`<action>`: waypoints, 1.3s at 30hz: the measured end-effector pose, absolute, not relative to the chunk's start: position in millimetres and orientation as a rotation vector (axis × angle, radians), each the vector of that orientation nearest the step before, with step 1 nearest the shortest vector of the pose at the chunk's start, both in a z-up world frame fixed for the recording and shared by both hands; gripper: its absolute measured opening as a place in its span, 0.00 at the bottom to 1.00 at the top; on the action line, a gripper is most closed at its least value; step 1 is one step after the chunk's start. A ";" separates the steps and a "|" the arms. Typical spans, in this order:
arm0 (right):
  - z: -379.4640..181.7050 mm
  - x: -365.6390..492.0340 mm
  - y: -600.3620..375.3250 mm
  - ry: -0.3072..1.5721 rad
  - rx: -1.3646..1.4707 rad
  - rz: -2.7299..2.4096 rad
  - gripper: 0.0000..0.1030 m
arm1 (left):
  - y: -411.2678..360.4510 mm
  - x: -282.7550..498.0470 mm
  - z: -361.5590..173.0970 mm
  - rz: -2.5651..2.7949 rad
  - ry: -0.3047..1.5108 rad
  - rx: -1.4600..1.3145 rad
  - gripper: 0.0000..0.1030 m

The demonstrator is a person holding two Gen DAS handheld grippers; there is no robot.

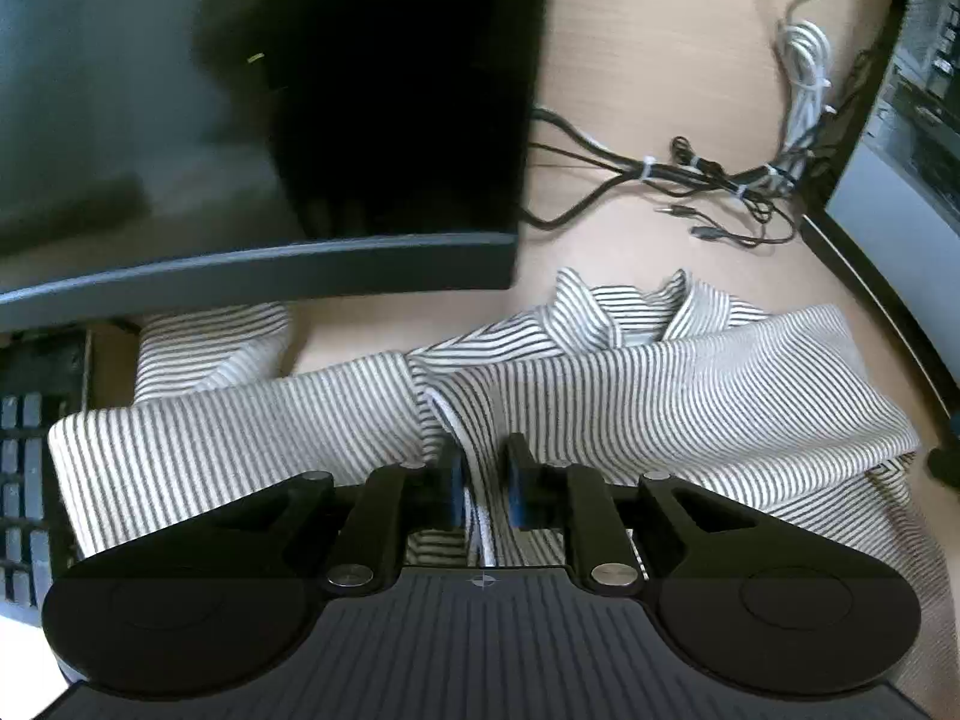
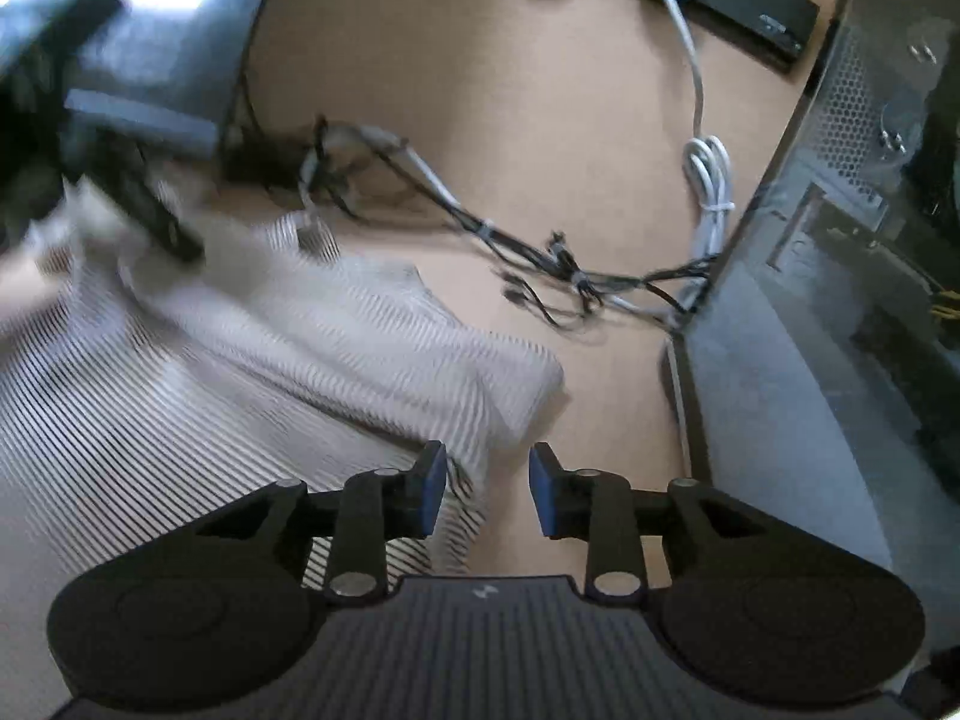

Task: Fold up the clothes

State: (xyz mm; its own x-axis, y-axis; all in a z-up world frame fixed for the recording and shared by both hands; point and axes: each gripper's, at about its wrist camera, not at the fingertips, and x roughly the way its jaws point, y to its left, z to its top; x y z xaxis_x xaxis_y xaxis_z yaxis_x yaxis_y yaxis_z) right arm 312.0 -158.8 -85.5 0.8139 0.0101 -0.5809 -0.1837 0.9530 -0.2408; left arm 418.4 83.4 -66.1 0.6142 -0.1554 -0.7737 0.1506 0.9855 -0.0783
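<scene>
A white shirt with thin dark stripes [image 1: 660, 384] lies crumpled on the light wooden desk [image 1: 648, 60], its collar bunched at the far side. My left gripper [image 1: 485, 462] is shut on a raised fold of the shirt, and a pale seam runs between the blue pads. In the right wrist view the same shirt [image 2: 300, 360] spreads to the left, blurred at its far end. My right gripper [image 2: 489, 468] stands open over the shirt's right edge. The cloth's hem lies beside its left pad [image 2: 435, 492], and bare desk shows in the gap.
A dark monitor [image 1: 300, 90] hangs over the shirt's far left part, with a keyboard [image 1: 24, 468] at the left edge. Tied black cables [image 1: 690, 171] and a coiled white cable [image 2: 711, 180] lie behind the shirt. A computer case [image 2: 840, 240] stands on the right.
</scene>
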 end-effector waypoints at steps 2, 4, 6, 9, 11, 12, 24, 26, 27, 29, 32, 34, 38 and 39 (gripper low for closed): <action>-72.3 319.2 -163.5 0.598 -0.191 0.127 0.29 | 86.5 416.6 -61.4 -0.160 0.887 -0.009 0.18; -63.5 335.1 -166.0 0.594 -0.083 0.131 0.29 | 92.1 412.9 -55.7 -0.152 0.886 -0.039 0.19; -65.6 357.4 -166.9 0.617 0.024 0.154 0.29 | 98.0 405.3 -50.8 -0.152 0.892 -0.090 0.22; -98.9 395.6 -163.8 0.757 0.084 0.173 0.29 | 101.6 381.7 -51.7 -0.195 0.923 -0.156 0.39; -123.0 406.7 -160.5 0.830 0.037 0.137 0.24 | 105.7 363.7 -53.9 -0.213 0.942 -0.190 0.40; -123.9 406.1 -158.3 0.819 0.011 0.138 0.24 | 111.0 355.8 -53.6 -0.205 0.936 -0.213 0.41; -104.2 390.3 -141.2 0.842 -0.103 0.147 0.26 | 166.0 377.1 -61.3 0.233 0.828 -0.284 0.48; -90.3 377.9 -139.7 0.813 -0.110 0.177 0.28 | 160.5 378.2 -62.9 0.238 0.802 -0.240 0.23; -83.1 371.7 -139.4 0.794 -0.112 0.189 0.29 | 157.4 375.4 -60.7 0.224 0.782 -0.221 0.18; -69.6 361.2 -140.4 0.760 -0.106 0.200 0.29 | 149.7 365.3 -51.9 0.173 0.731 -0.174 0.14; -51.4 350.2 -142.5 0.717 -0.072 0.220 0.29 | 120.0 336.5 -34.3 0.038 0.648 -0.045 0.13; -40.9 346.6 -140.0 0.692 -0.051 0.233 0.29 | 92.1 312.6 -30.5 -0.079 0.618 0.030 0.13; -25.9 348.7 -123.2 0.679 0.001 0.310 0.30 | 41.0 269.7 -53.8 -0.338 0.683 0.159 0.10; -23.0 350.6 -114.7 0.679 0.001 0.342 0.32 | 33.9 266.4 -61.7 -0.380 0.712 0.163 0.10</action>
State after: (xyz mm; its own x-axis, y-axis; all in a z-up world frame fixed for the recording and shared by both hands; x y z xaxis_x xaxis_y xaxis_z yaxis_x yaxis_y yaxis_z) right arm 350.6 -114.7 -23.0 0.7246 0.3101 -0.6154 -0.3095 0.9443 0.1115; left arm 266.4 33.9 -61.7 0.6923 -0.2832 -0.6637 0.3929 0.9194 0.0175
